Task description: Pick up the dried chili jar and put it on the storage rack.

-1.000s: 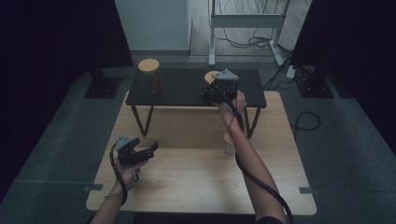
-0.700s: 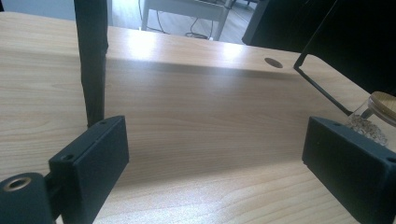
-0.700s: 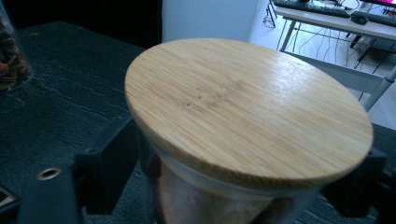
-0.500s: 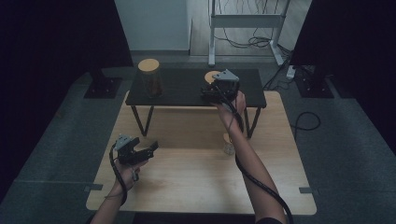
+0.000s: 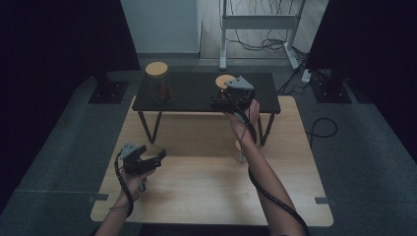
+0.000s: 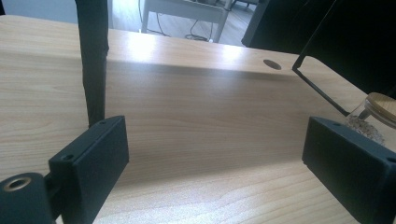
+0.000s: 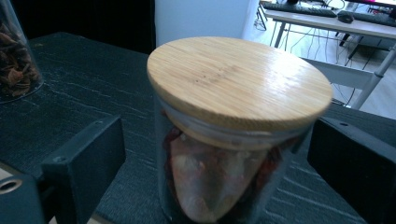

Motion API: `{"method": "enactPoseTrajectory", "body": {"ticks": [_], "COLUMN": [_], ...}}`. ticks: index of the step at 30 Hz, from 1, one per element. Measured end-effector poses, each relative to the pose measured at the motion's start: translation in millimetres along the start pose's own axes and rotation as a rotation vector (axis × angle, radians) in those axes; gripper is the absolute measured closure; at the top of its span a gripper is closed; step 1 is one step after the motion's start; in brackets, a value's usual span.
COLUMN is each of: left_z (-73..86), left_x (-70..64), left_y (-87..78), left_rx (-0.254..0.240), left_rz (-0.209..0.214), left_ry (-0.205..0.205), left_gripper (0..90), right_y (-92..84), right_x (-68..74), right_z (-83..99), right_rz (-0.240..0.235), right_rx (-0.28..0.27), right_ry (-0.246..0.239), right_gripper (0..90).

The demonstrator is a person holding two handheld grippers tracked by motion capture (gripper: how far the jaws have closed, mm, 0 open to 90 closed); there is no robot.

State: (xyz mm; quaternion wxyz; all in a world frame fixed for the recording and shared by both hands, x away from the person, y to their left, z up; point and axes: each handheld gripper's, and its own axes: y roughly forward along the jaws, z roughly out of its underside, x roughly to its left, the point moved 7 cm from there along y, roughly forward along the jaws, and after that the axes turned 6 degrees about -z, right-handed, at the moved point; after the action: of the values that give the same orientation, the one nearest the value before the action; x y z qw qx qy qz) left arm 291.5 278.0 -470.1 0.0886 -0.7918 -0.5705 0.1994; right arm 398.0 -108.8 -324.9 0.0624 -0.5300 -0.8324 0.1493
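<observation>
A glass jar with a round wooden lid (image 7: 238, 81) and reddish contents stands on the black shelf (image 7: 93, 88). My right gripper (image 7: 215, 154) is around it. Its jaws have just been opening and now stand apart from the glass on both sides. In the high view this right gripper (image 5: 221, 100) is at the shelf's right part, just in front of the jar's lid (image 5: 223, 81). My left gripper (image 5: 152, 158) hovers low over the wooden table's left part. The left gripper (image 6: 212, 158) is open, with bare table between its jaws.
A second lidded jar (image 5: 158, 82) with brown contents stands at the shelf's left; the right gripper view shows that jar (image 7: 16, 60) at its left edge. A third, small jar (image 5: 239, 153) sits on the wooden table (image 5: 196, 196) by the right forearm. Thin black shelf legs (image 6: 95, 60) rise ahead of the left gripper.
The right hand stays at the jar on the shelf with hardly any shift. The left hand has not moved.
</observation>
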Motion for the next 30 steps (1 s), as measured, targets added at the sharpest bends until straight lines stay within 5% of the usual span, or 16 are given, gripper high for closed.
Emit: {"method": "enactPoseTrajectory", "body": {"ticks": [15, 30], "left_z": [0.0, 0.6], "left_x": [-3.5, -6.1], "left_y": [-1.5, -0.4], "left_rx": [-0.002, 0.002], "left_rz": [0.005, 0.011], "left_ry": [0.008, 0.016], "left_gripper": [6.8, 6.8], "right_y": [-29.0, -60.2], "right_x": [13.1, 15.7], "right_z": [9.5, 40.0], "right_rz": [0.016, 0.010], "right_rx": [-0.016, -0.047], "right_ry": [0.005, 0.023], "right_gripper": [1.3, 1.3]}}
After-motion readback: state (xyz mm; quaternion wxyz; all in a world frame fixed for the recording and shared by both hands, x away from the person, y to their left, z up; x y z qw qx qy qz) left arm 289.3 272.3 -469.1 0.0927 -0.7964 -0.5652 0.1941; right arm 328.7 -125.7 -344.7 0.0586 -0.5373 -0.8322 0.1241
